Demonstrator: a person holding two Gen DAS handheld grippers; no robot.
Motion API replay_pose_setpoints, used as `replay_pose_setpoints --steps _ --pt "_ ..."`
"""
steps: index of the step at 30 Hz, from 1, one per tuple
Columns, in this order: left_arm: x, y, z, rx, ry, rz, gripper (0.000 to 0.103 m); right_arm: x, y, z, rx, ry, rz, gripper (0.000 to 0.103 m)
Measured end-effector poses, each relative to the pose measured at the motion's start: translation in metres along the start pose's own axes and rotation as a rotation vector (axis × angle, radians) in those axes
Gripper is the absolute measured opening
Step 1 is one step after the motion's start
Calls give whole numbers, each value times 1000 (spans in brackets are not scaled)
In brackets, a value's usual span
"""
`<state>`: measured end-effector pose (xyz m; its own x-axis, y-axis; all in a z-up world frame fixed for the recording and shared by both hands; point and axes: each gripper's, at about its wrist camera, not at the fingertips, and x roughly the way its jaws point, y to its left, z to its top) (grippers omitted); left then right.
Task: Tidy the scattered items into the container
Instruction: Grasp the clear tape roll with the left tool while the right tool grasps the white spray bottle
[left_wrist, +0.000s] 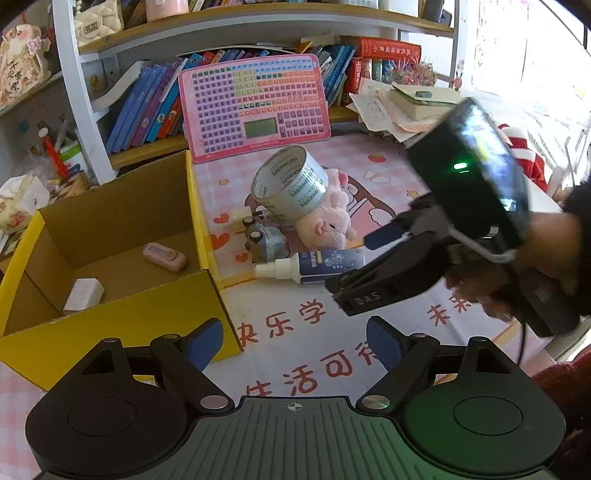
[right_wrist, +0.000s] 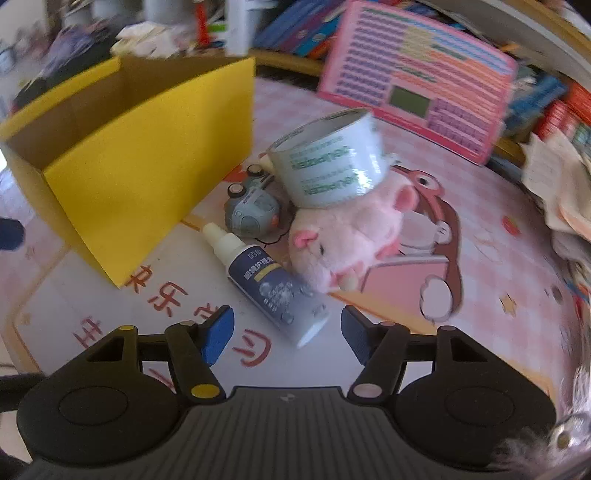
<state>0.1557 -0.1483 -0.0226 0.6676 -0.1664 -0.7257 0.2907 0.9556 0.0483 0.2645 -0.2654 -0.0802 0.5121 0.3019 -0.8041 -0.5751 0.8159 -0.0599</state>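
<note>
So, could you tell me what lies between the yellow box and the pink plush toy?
The grey toy car lies between the yellow box and the pink plush toy, the small bottle just in front of it; both wrist views show this.

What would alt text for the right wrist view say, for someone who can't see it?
An open right gripper points down at a small bottle lying on a pink mat. Beyond it lie a pink plush with a tape roll on top, and a grey toy beside a yellow box.
</note>
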Motion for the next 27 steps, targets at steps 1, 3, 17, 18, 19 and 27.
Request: replay_pose_setpoints --steps 1,3,17,18,19,27 --pt "0 -2 1 5 1 5 87 5 -1 1 -19 10 17 61" --pt "-1 -5 4 15 0 13 87 9 -1 1 -53 25 27 49" --pt "-17 -11 45 18 -109 -3 86 -21 -16 -27 6 64 124 46" --pt "-16 -11 50 3 -114 -11 86 -21 -16 -27 3 51 125 46" --pt "-13 -10 56 -18 -119 -21 86 -22 -17 -27 0 35 128 46" --pt "34 -3 110 -171 -92 -56 65 -17 -18 -27 -12 -34 167 45"
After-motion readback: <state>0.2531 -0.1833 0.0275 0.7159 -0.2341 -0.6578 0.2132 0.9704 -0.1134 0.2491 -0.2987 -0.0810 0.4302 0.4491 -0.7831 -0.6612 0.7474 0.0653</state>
